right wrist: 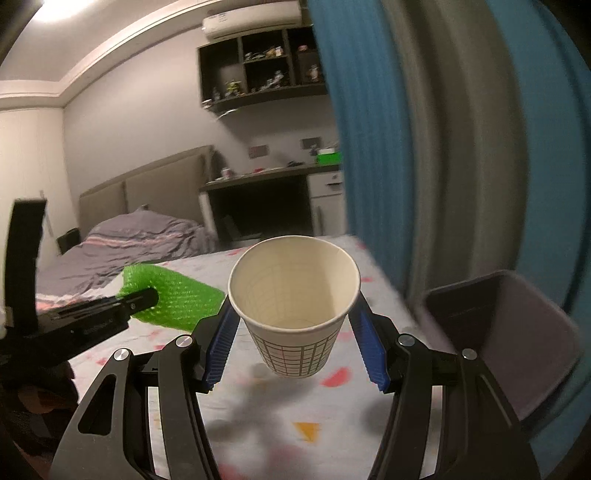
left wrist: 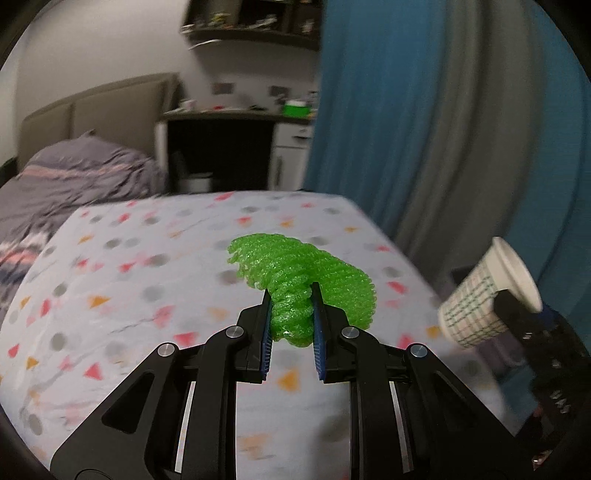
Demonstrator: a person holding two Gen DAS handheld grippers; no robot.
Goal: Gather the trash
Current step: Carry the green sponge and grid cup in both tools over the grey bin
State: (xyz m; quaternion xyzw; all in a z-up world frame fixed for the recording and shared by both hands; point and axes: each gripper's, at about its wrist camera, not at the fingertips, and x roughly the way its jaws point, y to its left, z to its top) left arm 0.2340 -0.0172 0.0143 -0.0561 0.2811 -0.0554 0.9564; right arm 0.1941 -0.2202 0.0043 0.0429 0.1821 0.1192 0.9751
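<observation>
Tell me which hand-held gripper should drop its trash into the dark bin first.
Right, probably. The right hand-held gripper holds the paper cup with the dark bin open just beside it. The left hand-held gripper, clamping the green foam, sits farther from it, across the table.

- Dim indoor light is tinting both views grey, a ceiling lamp (right wrist: pixel 55 9) glaring at the right view's upper left.
- Motion blur is smearing the curtain (left wrist: pixel 424 129) and the table's cloth (left wrist: pixel 147 295).
- Fisheye distortion is bending the edges, dark corners vignetting.
</observation>
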